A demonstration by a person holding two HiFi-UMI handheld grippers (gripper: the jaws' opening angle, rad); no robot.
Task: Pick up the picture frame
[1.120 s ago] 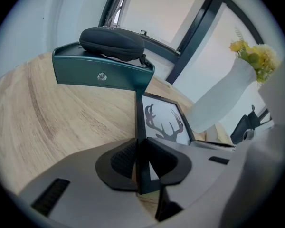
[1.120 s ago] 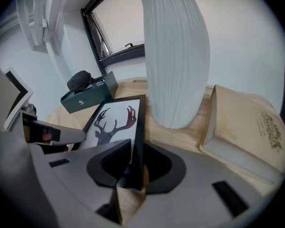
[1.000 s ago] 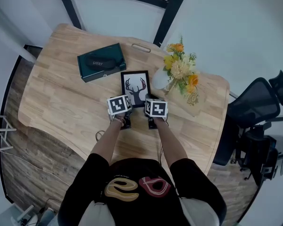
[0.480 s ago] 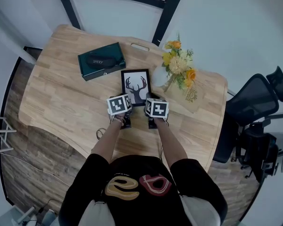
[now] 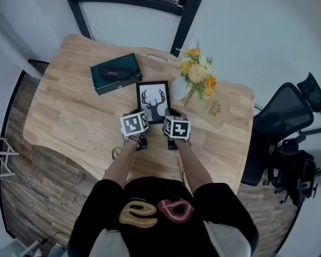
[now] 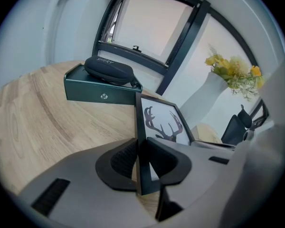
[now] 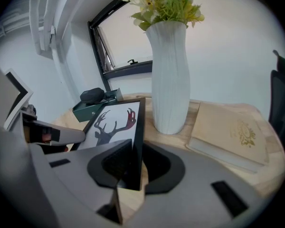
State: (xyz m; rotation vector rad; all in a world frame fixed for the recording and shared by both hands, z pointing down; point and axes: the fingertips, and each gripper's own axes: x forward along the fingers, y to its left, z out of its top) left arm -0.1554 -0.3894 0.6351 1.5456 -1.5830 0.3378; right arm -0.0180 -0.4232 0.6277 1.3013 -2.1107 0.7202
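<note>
Light wooden table [image 5: 64,116] has a green box [image 5: 116,73], a white vase [image 5: 183,88] of flowers and a book [image 5: 214,110]. The deer picture frame [image 5: 153,99], beside the vase, is pinched at its near corners by the left gripper [image 6: 140,158] and the right gripper [image 7: 134,163].

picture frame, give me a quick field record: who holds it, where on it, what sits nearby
thing: picture frame, antler print
held by: left gripper and right gripper, fingers shut on it
grip spots: its two near corners
nearby: green box with black case on top, white vase of flowers, book
surface: wooden table
</note>
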